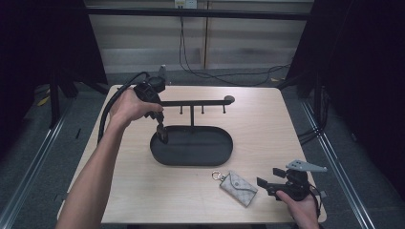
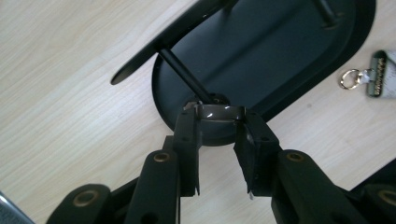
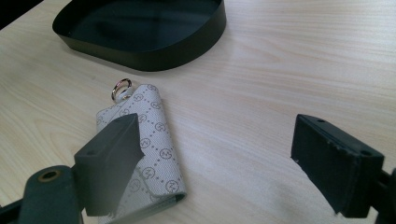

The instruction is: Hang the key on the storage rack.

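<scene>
Left tongs (image 2: 219,122) clamp a dark glossy ring (image 2: 219,112) over the near end of the black oval tray (image 2: 299,79), beside its hanger post (image 2: 184,74); that detail is legible in the left gripper view. Right tongs (image 3: 219,163) stand apart above the bench (image 3: 261,74), beside a monogrammed key pouch (image 3: 156,154) printed with "M" marks.

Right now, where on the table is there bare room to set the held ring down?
Bare wood runs right of the oval tray to the table edge, and along the left edge. The tray's floor right of the stand post is free. Crowded: the front right, with the key pouch beside the right claw.
</scene>
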{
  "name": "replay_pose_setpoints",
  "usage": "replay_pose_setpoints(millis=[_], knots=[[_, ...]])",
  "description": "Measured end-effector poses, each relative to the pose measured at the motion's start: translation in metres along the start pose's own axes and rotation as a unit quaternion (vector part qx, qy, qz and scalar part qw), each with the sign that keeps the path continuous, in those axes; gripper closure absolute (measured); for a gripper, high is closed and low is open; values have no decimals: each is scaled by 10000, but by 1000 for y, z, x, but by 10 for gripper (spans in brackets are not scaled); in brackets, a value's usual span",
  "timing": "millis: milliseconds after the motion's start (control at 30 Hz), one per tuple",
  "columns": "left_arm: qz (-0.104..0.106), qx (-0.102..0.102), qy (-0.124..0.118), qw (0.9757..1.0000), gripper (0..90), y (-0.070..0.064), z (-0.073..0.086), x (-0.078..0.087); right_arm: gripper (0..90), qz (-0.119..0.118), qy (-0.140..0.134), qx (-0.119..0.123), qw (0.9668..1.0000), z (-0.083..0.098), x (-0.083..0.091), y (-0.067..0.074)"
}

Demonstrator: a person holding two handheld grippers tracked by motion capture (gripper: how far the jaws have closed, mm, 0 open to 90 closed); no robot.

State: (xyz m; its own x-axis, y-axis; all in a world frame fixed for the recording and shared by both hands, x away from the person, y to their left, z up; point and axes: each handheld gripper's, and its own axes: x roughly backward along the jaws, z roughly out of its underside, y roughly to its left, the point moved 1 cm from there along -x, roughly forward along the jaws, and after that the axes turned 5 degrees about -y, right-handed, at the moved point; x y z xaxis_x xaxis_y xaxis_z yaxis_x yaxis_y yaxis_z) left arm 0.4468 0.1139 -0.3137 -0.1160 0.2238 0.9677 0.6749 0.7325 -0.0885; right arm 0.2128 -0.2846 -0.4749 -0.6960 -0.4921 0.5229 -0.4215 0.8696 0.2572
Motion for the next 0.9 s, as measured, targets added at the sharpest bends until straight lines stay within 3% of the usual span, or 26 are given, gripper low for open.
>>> replay_pose_setpoints(millis=[133, 300, 500, 733, 767, 900], knots=[[-32, 111, -52, 9999, 707, 3, -3, -2, 159, -1, 2, 1, 10000, 0, 0, 0], [-50, 82, -17, 10000, 706, 4, -4, -5, 160, 7, 4, 11, 10000, 0, 0, 0], [-56, 142, -225, 9996, 700, 5, -2, -8, 161, 4, 10, 12, 10000, 0, -1, 0], [33, 253, -610, 9978, 436, 2, -1, -1, 161, 9, 36, -12, 10000, -1, -1, 0], [81, 229, -747, 9969, 422, 2, 0, 1, 161, 0, 34, -17, 10000, -1, -1, 0], [140, 262, -888, 9956, 350, 4, 4, 1, 161, -6, 36, -65, 10000, -1, -2, -1]])
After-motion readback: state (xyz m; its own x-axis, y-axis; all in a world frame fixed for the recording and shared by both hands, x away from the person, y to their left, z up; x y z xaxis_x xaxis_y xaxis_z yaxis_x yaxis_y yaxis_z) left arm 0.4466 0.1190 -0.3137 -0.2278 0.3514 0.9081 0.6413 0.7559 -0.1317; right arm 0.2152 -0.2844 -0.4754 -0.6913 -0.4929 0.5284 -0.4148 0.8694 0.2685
